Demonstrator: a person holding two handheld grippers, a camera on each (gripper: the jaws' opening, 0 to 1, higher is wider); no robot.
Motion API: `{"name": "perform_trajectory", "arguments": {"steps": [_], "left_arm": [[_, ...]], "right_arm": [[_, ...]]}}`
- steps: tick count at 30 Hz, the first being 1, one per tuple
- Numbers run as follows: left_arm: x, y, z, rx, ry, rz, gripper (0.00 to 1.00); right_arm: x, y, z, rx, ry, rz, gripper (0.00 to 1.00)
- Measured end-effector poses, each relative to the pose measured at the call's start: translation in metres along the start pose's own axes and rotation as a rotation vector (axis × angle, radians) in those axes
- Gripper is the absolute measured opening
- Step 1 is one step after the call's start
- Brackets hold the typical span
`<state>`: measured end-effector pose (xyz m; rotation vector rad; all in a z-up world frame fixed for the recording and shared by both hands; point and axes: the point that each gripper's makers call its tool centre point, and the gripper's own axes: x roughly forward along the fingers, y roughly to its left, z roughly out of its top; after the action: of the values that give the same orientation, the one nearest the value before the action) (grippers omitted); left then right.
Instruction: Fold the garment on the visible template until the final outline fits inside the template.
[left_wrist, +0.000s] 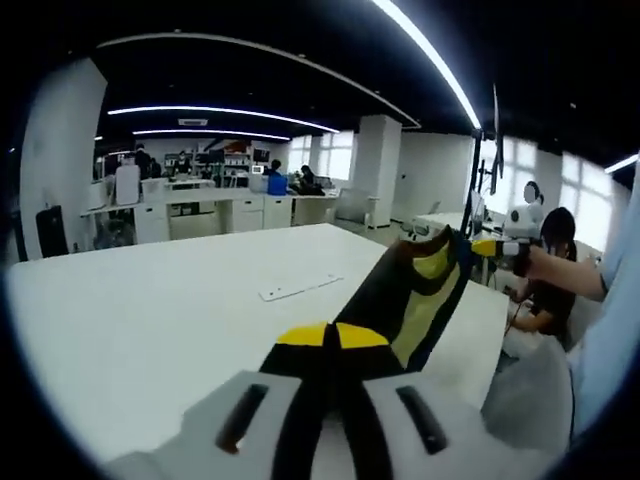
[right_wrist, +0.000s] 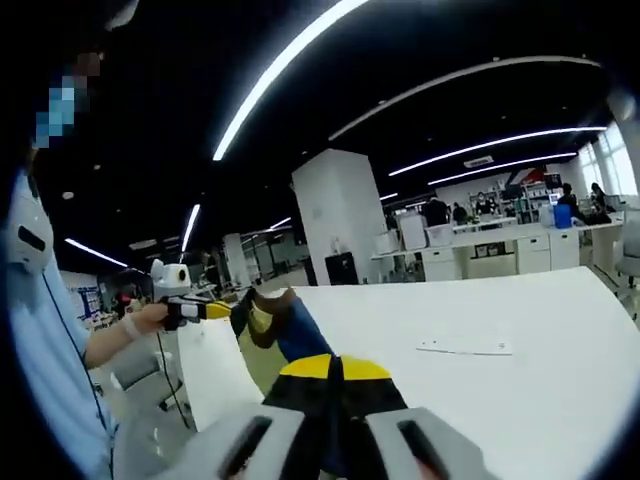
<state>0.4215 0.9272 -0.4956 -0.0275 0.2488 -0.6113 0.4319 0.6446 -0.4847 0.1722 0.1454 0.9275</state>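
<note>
A garment (left_wrist: 420, 290) in black, yellow-green and brown hangs stretched in the air above the white table (left_wrist: 150, 320). My left gripper (left_wrist: 332, 335) is shut on its near end, yellow tips pinching the cloth. My right gripper (left_wrist: 497, 247) holds the far end at the right. In the right gripper view, the right gripper (right_wrist: 335, 368) is shut on the garment (right_wrist: 290, 340), which shows a blue panel there. A hand holds the left gripper (right_wrist: 205, 311) at the cloth's other end. A small flat white strip (left_wrist: 300, 288) (right_wrist: 463, 347) lies on the table.
The table's (right_wrist: 540, 330) edge runs close below the garment. A person in a light blue sleeve (right_wrist: 50, 350) stands at that edge. Another person (left_wrist: 550, 290) sits beyond it. White desks (left_wrist: 200, 210) and a pillar (left_wrist: 375, 170) stand far behind.
</note>
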Motion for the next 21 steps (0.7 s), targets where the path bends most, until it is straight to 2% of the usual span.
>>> {"name": "perform_trajectory", "arguments": {"steps": [4,9,11,12,13,16,18,21], "left_arm": [[-0.009,0.003,0.02,-0.004,-0.043,-0.003,0.0],[-0.017,0.008,0.051,0.057,-0.097,0.009,0.0],[-0.018,0.01,0.061,0.058,-0.112,0.006,0.0],[-0.017,0.011,0.065,0.064,-0.112,0.007,0.0],[-0.015,0.015,0.072,0.102,-0.112,0.017,0.0],[-0.005,0.022,0.08,0.127,-0.103,0.012,0.0],[0.007,0.029,0.077,0.134,-0.083,0.012,0.0],[0.025,0.043,0.07,0.127,-0.065,0.017,0.0]], "right_arm": [[0.0,0.013,0.028,-0.04,-0.047,0.037,0.0],[0.0,0.023,0.052,-0.091,-0.079,0.059,0.0],[-0.001,0.019,0.062,-0.086,-0.1,0.067,0.0],[0.0,0.018,0.071,-0.056,-0.133,0.082,0.0],[0.0,0.021,0.079,-0.05,-0.162,0.111,0.0],[0.01,0.0,0.076,-0.117,-0.123,0.071,0.0],[0.02,-0.014,0.071,-0.082,-0.121,0.063,0.0],[0.033,-0.026,0.062,-0.073,-0.111,0.055,0.0]]}}
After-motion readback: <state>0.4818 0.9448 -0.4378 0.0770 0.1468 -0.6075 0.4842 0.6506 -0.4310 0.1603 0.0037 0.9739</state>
